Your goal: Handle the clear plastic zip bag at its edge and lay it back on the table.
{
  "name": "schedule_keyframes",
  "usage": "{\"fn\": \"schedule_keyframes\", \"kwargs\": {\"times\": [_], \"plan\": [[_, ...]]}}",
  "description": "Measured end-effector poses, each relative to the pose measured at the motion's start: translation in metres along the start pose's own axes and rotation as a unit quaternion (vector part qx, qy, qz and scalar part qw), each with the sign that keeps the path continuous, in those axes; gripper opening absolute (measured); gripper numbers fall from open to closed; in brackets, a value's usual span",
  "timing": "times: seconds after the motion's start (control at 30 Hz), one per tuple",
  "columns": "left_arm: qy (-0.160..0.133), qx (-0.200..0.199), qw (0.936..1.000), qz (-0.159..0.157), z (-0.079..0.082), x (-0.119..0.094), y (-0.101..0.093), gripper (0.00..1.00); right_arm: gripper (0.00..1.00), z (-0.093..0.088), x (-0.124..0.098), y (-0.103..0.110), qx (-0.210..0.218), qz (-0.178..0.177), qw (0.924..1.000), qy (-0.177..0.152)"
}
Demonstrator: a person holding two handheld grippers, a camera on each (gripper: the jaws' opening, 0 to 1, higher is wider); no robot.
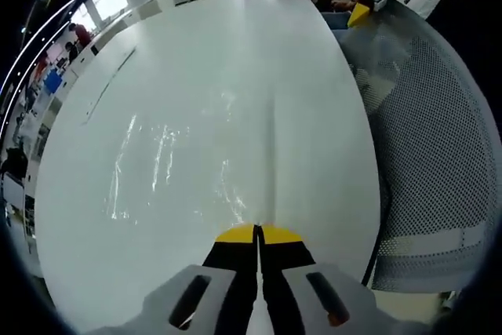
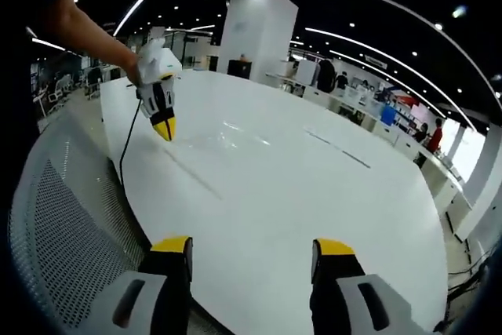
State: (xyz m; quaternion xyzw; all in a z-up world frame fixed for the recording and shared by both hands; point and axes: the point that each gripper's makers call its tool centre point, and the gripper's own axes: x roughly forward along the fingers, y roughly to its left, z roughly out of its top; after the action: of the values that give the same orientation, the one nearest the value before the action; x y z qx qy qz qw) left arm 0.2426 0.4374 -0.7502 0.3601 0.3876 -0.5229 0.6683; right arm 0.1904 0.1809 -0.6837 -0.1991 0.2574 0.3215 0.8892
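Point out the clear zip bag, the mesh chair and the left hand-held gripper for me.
clear zip bag (image 1: 180,170): left gripper view, its glossy flat middle.
mesh chair (image 1: 439,154): left gripper view, perforated backrest.
left hand-held gripper (image 2: 164,129): right gripper view, its closed yellow tips at the bag's edge.

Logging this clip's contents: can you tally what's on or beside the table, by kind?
Clear plastic zip bags: 1, clear plastic zip bag
Grippers: 2, left gripper, right gripper
White tables: 1, table
Mesh chairs: 1, mesh chair
Total: 5

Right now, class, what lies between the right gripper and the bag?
Nothing but bare white table: in the right gripper view it stretches from the open right gripper to the bag.
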Motion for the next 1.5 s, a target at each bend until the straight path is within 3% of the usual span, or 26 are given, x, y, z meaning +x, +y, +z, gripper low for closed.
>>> {"fn": "schedule_keyframes", "kwargs": {"times": [0.2,0.5,1.0,1.5], "plan": [[-0.007,0.003,0.9999,0.007,0.007,-0.007,-0.003,0.00,0.57,0.019,0.005,0.005,-0.010,0.017,0.9997,-0.017],[0.008,0.012,0.9999,0.007,0.012,-0.012,-0.013,0.00,0.46,0.049,0.016,0.025,-0.021,0.059,0.9969,-0.047],[0.016,0.015,0.9997,0.014,0.026,-0.021,-0.026,0.00,0.31,0.069,0.029,0.047,-0.048,0.104,0.9918,-0.057],[0.037,0.024,0.9990,-0.006,0.034,-0.024,-0.037,0.00,0.30,0.078,0.040,0.062,-0.080,0.131,0.9865,-0.057]]}}
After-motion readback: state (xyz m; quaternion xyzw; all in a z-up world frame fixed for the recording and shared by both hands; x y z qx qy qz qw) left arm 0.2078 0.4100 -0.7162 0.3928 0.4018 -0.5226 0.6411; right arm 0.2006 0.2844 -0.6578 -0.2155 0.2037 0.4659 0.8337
